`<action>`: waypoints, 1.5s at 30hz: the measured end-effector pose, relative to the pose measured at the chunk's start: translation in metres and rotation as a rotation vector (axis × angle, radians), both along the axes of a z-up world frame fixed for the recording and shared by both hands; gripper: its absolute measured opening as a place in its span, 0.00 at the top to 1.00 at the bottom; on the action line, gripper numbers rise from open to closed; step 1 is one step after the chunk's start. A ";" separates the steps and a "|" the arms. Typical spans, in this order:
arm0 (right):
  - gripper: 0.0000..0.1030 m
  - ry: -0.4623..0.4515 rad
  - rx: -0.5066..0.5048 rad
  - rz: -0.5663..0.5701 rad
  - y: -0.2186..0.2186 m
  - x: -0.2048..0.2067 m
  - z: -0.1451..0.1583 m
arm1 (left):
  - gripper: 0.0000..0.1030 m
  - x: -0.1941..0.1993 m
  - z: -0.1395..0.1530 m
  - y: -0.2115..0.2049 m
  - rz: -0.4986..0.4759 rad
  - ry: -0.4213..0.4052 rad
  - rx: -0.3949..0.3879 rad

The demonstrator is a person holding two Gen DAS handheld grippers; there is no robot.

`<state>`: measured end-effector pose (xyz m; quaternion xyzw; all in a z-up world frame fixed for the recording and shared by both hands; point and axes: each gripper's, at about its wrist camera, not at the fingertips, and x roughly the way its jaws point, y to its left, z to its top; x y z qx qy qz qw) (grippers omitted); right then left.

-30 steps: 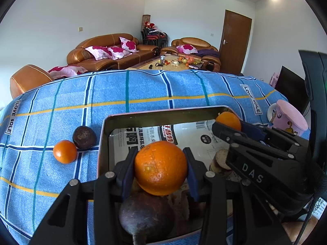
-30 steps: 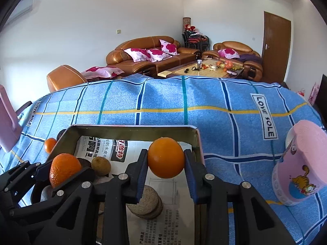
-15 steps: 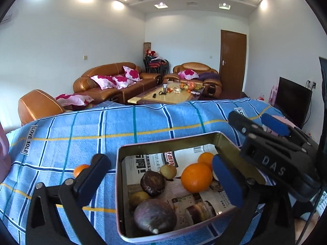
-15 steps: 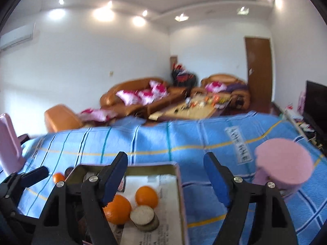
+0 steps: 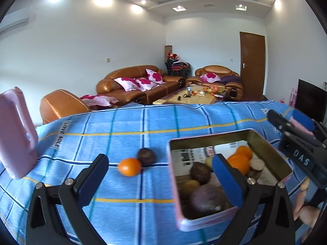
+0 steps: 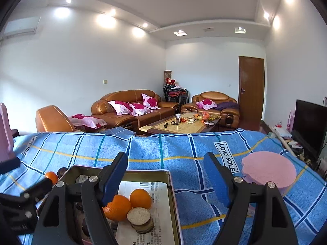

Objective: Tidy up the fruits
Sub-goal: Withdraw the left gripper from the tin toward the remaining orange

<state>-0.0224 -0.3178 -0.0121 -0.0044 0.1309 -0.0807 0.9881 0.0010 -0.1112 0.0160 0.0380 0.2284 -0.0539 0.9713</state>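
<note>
Both hand-held grippers, left [image 5: 161,173] and right [image 6: 165,171], gape empty; two oranges [image 6: 128,203] lie in the tin [image 6: 172,200].

A pink jug [image 5: 15,134] stands upright on the blue checked cloth [image 5: 126,130].

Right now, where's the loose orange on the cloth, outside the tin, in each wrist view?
Left wrist: loose orange sits centre-left on the blue cloth, touching a dark round fruit, left of the tin.
Right wrist: same orange shows at far left, partly hidden, just outside the tin's left rim.
Shared landmark: the tin, lined with printed paper.
</note>
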 end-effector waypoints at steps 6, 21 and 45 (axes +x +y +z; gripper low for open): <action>0.24 0.013 0.013 -0.045 0.001 -0.009 -0.002 | 0.00 -0.004 -0.003 0.022 0.032 0.004 0.029; 0.24 0.073 -0.010 0.006 0.053 -0.024 -0.005 | 0.00 -0.003 -0.010 0.073 0.097 0.049 0.010; 0.24 0.133 -0.005 0.177 0.152 -0.015 -0.011 | 0.00 0.000 -0.011 0.144 0.193 0.071 0.001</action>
